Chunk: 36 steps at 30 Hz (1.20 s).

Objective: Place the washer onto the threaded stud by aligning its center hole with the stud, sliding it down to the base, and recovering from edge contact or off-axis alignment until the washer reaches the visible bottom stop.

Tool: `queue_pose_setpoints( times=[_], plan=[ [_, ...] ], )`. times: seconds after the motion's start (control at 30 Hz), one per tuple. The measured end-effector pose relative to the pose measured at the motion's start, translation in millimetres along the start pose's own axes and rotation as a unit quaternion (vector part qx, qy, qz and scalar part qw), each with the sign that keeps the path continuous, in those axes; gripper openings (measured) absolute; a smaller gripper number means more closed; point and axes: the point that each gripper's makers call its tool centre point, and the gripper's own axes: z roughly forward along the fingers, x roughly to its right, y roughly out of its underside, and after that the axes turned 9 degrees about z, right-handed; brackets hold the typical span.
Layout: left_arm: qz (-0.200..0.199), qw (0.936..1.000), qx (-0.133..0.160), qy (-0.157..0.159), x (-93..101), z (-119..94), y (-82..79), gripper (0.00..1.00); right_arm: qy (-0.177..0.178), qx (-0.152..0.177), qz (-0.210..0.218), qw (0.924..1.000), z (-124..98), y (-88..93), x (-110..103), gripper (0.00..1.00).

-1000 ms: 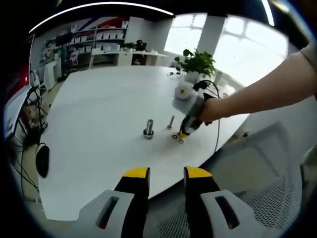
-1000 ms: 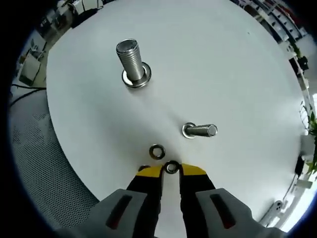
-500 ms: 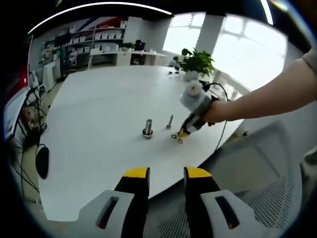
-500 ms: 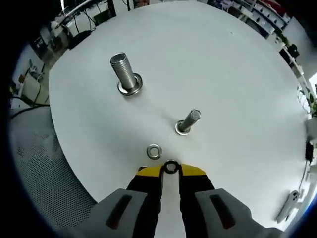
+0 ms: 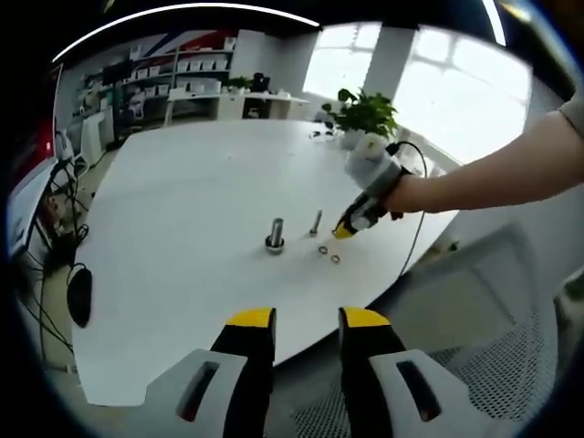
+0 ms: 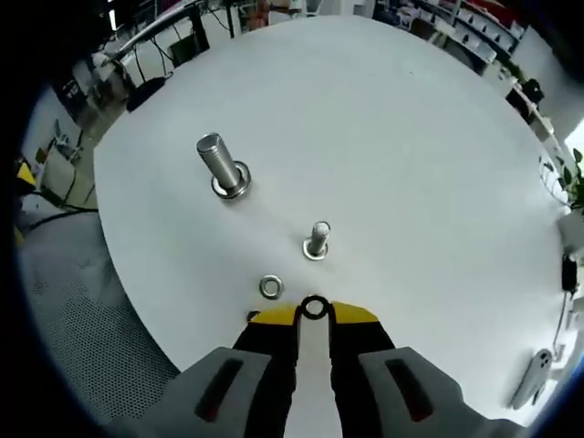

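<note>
While the right gripper (image 6: 314, 315) pinches 1 washer (image 6: 314, 307), 2 studs (image 6: 223, 170) upright, 1 spare washer (image 6: 270, 287) on table (image 6: 411, 164), left gripper (image 5: 307, 321) narrowly parted.

Right gripper (image 6: 314, 311) lifted off table with washer (image 6: 315, 307) (jaws clamped).

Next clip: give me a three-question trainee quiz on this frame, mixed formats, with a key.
1. True or false: the right claw holds a washer between its tips.
2. Multiple choice: the spare washer is (a) flat on the table, (b) on the large stud, (c) in the left claw.
3. Fill in: the stud nearest the held washer is the ____ stud.

Key: 1 true; 2 a; 3 small.
</note>
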Motion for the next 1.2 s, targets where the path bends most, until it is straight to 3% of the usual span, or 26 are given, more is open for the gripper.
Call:
queue_pose_setpoints(
  times=[0.3,0.67,1.0,1.2],
  plan=[
    [-0.003,1.0000,0.001,-0.004,-1.5,-1,0.1,0.25,-0.007,0.036,0.003,0.9993,-17,-19.5,0,0.14],
    [-0.002,1.0000,-0.001,-0.006,-2.0,0,0.9,0.26,0.004,0.072,-0.037,0.9967,-35,-40.2,-6,0.14],
    [-0.002,1.0000,0.000,-0.007,-2.6,-1,0.9,0.27,0.004,0.065,-0.055,0.9963,-28,-50.1,-10,0.14],
    [-0.002,1.0000,0.001,-0.009,-3.2,-1,0.5,0.27,0.009,0.046,-0.069,0.9965,-19,-46.8,-8,0.14]
  ],
)
